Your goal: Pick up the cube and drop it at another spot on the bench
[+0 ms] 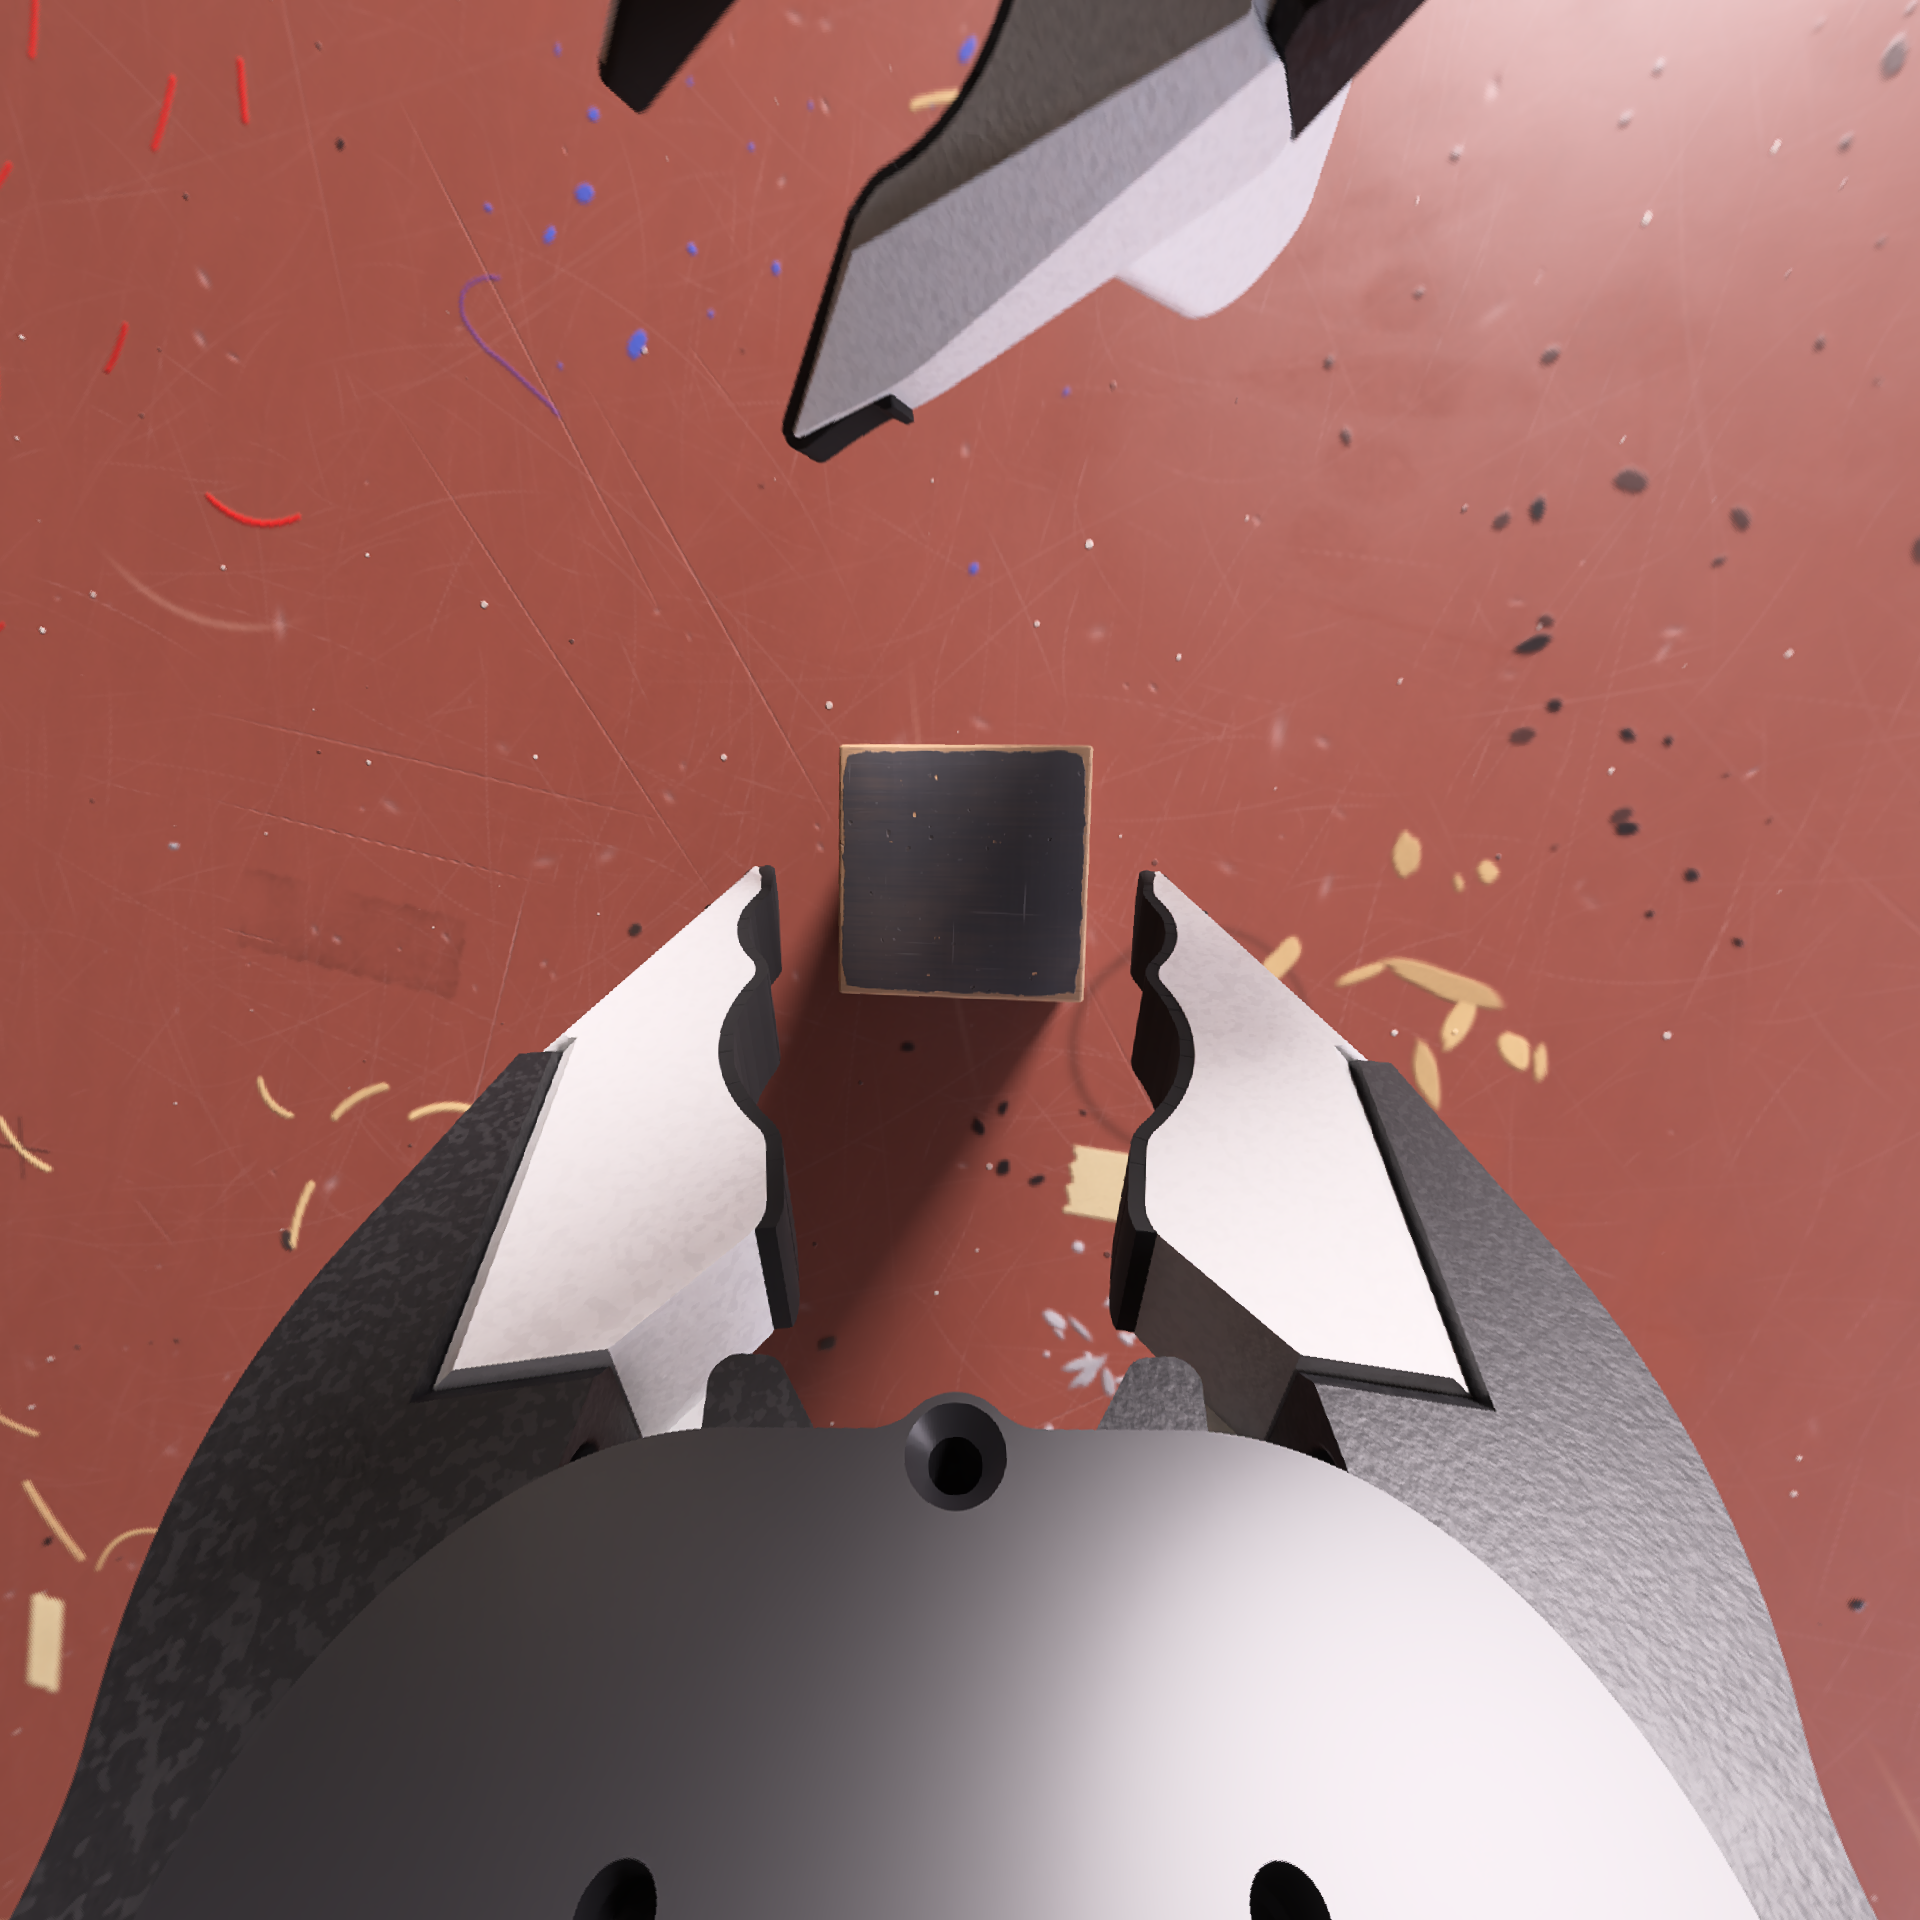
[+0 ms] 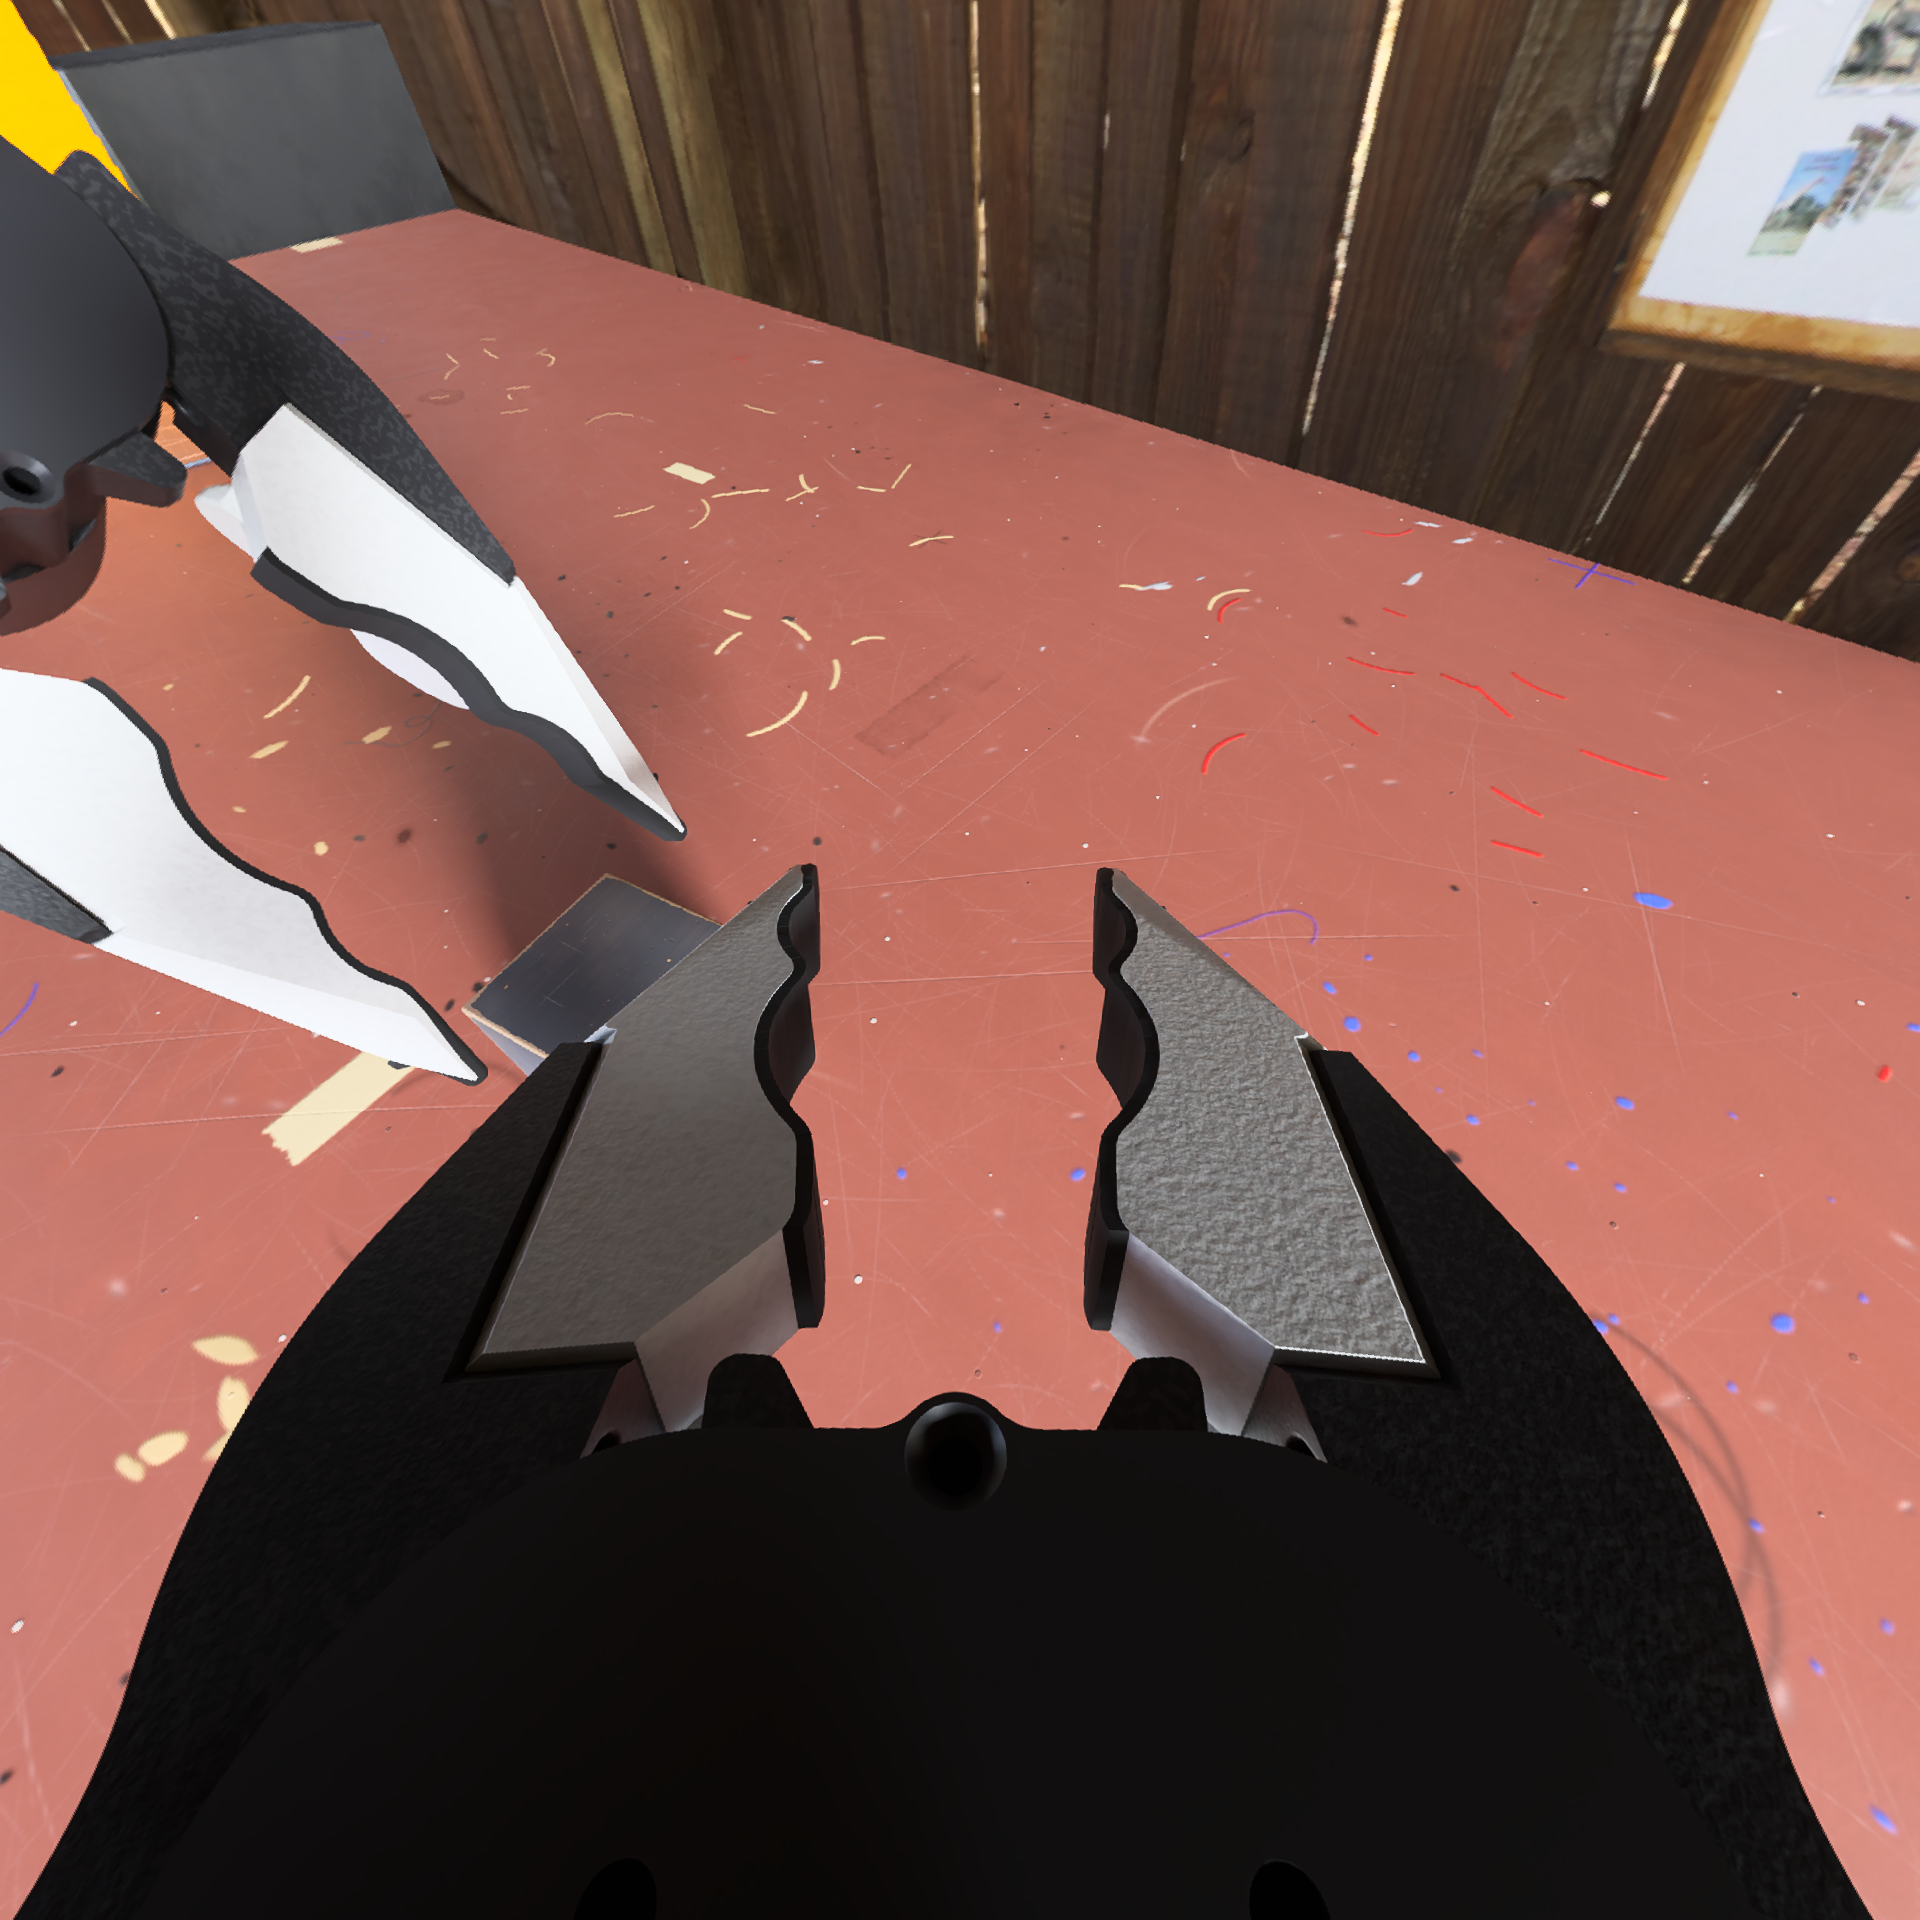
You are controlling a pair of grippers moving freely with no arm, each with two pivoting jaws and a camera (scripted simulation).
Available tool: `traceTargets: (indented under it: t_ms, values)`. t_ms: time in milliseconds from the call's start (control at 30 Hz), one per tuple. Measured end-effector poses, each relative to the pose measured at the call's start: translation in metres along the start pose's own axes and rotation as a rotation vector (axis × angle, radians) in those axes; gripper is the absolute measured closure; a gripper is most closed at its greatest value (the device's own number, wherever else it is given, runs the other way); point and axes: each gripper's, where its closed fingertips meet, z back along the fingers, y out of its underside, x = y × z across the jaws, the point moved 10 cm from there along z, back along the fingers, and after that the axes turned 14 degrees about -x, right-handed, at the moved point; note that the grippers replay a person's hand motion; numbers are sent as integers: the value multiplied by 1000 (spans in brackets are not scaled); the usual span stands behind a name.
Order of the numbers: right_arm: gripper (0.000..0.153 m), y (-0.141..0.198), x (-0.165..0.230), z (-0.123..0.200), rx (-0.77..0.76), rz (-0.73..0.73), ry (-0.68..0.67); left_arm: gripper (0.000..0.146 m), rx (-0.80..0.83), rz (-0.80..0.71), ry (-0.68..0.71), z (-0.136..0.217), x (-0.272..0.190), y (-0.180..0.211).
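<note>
Two open claws, left claw (image 1: 956, 878) over cube (image 1: 964, 871)

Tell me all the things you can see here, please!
Black cube with tan edges: one, on the bench, just ahead of the left gripper's open fingers, untouched.
Red-brown scratched bench top: one, dotted with tan shavings, red marks, blue and black specks.
Dark wooden plank wall: one, behind the bench.
Wood-framed white board with pictures: one, on the wall, upper right.
Dark grey box: one, far bench end.
Left gripper: one, open, over the cube.
Right gripper: one, open, empty, beside the cube.
</note>
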Motion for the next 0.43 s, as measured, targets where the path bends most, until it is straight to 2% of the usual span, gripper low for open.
traceTargets:
  t_ms: [133,267,433]
  values:
    - [100,0,0,0,0,-2,-1,65,-46,46,-10,7,2,1]
    - [100,-1,-1,1,-6,-5,0,53,-83,68,-49,28,-4,7]
    - [100,-3,-1,2,-18,-11,2,40,-93,181,-113,62,-30,36]
